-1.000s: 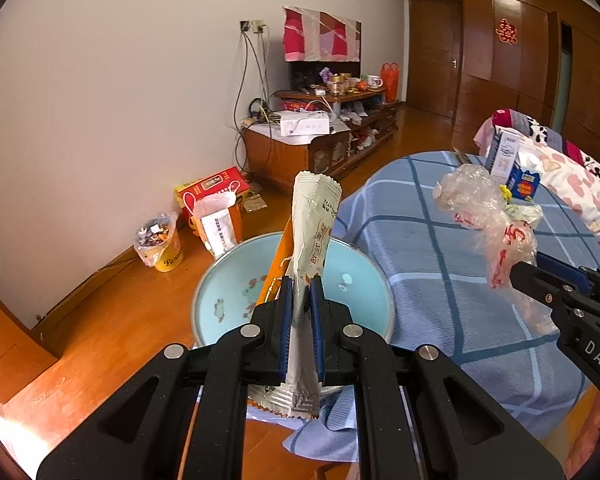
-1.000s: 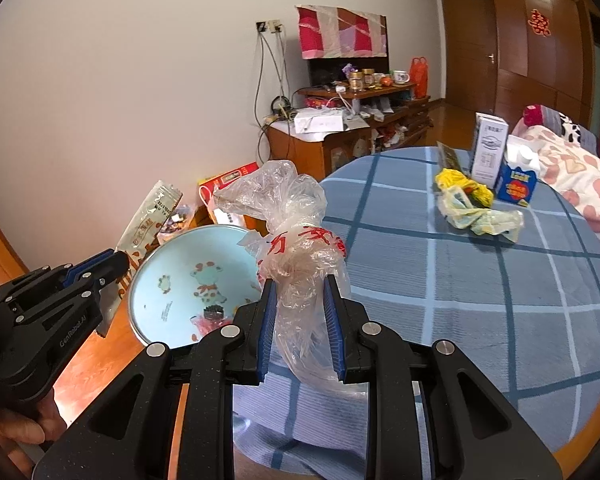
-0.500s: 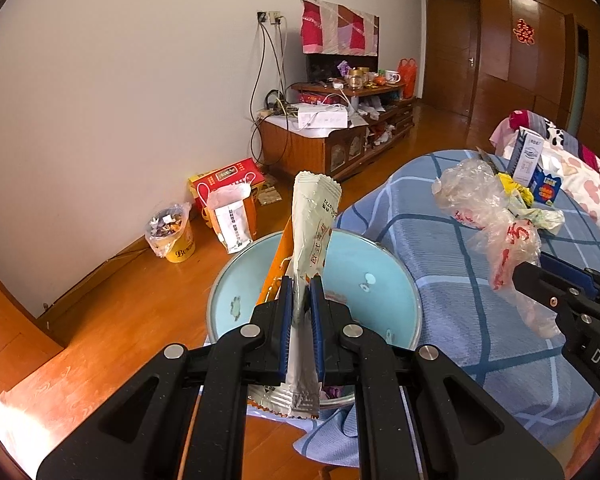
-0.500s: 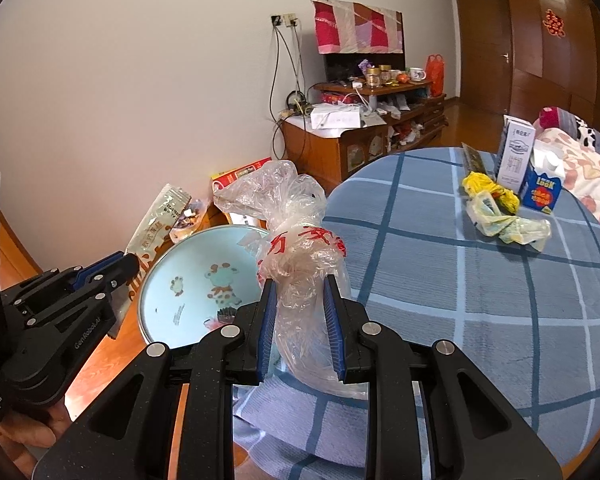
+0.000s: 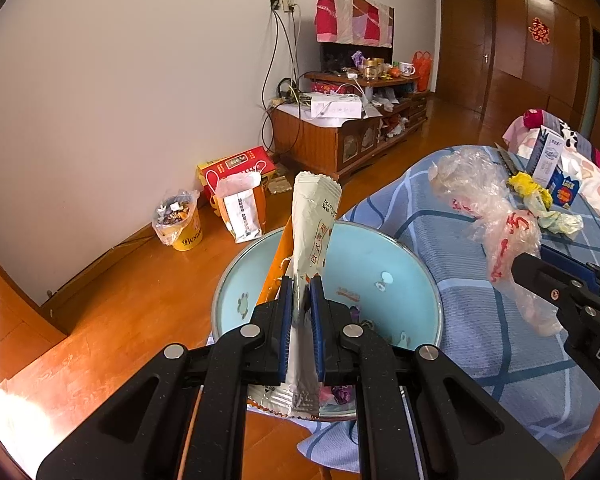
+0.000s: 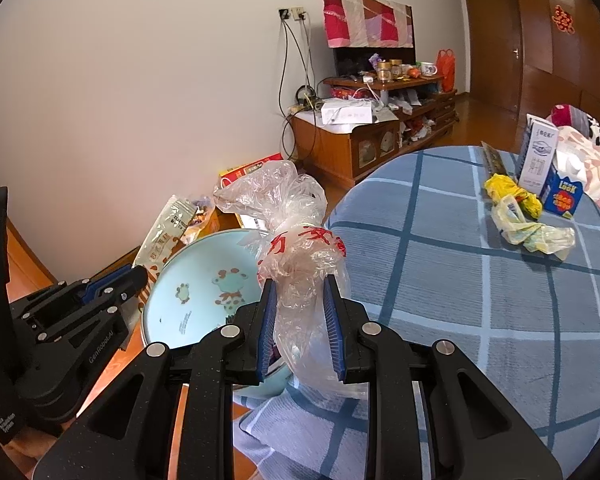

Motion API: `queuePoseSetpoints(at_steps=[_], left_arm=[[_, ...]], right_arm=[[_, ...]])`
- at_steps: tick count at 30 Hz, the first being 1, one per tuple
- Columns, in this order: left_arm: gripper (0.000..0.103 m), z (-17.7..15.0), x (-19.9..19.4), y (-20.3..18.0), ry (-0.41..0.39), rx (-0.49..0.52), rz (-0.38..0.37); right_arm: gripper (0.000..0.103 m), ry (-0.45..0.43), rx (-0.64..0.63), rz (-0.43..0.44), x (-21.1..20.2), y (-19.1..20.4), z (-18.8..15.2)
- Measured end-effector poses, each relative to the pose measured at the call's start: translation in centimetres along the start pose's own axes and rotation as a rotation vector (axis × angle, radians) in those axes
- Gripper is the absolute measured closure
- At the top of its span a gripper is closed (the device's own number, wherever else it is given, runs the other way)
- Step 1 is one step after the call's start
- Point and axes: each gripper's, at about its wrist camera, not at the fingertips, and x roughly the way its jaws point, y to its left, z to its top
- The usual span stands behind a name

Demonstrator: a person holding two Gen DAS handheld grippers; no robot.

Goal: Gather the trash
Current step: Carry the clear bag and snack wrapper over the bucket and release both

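My left gripper (image 5: 300,284) is shut on a long pale snack wrapper (image 5: 314,224) that stands upright above a light blue basin (image 5: 404,264). An orange wrapper (image 5: 278,256) leans just behind it. In the right wrist view the same wrapper (image 6: 168,232) pokes up from the left gripper (image 6: 138,274) at the basin's (image 6: 196,276) left rim. My right gripper (image 6: 300,280) is shut on a crumpled clear plastic bag with red print (image 6: 296,240), held over the basin's right side. That bag (image 5: 492,208) shows at the right of the left wrist view.
A round table with a blue checked cloth (image 6: 460,280) carries a yellow bag and a pale crumpled bag (image 6: 528,224), a carton (image 6: 538,152) and a blue box (image 6: 562,196). On the wooden floor stand a yellow tub of rubbish (image 5: 180,224), a paper bag (image 5: 242,204) and a TV cabinet (image 5: 340,132).
Both grippers have drifted a little sideways with their loads still clamped. The basin and the room's far side now sit further right in both views.
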Motion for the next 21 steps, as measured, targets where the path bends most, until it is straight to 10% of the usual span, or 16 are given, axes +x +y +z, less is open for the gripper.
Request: queuePoseSetpoints(at_steps=[21], left_arm=[[0.094,0.0,4.2,0.7,0.082,-0.023,0.013]], right_arm=[[0.078,0.101,0.015,0.019,5.1,0.1,0.3]])
